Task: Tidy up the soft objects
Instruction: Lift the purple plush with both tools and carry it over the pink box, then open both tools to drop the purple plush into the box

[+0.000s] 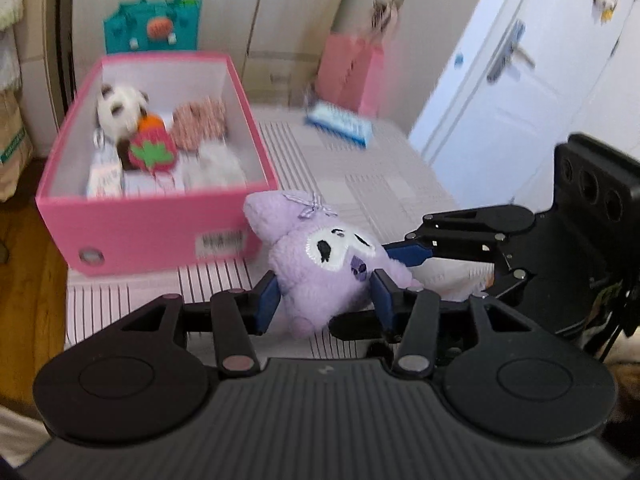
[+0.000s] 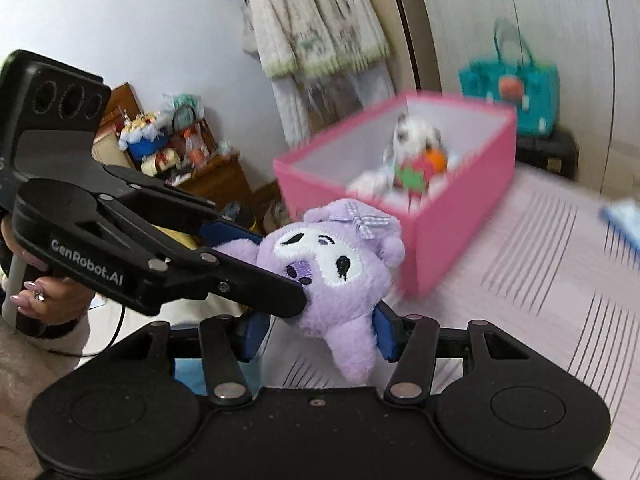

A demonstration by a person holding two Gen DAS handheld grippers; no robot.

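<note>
Background stuff: a teal handbag (image 1: 152, 28) is sitting up against the pale wardrobe doors (image 1: 280, 8), and a pink paper bag (image 1: 348, 74) is standing further along with a blue-and-white packet (image 1: 340, 123) lying just in front of it. A white door (image 1: 520, 80) is showing its metal handle (image 1: 510, 54). Fluffy robes (image 2: 316, 24) are hanging on the wall, and a wooden cabinet (image 2: 216, 178) is sitting there piled with clutter.

Purple plush toy (image 2: 332, 276), checked bow on its head, clamped at once by 2 grippers, right gripper (image 2: 320, 336) low on the body and left gripper (image 2: 276, 264) reaching in at its face, lifted above striped bedding (image 2: 520, 292) beside an open pink box (image 2: 460, 224) containing small plush items.
</note>
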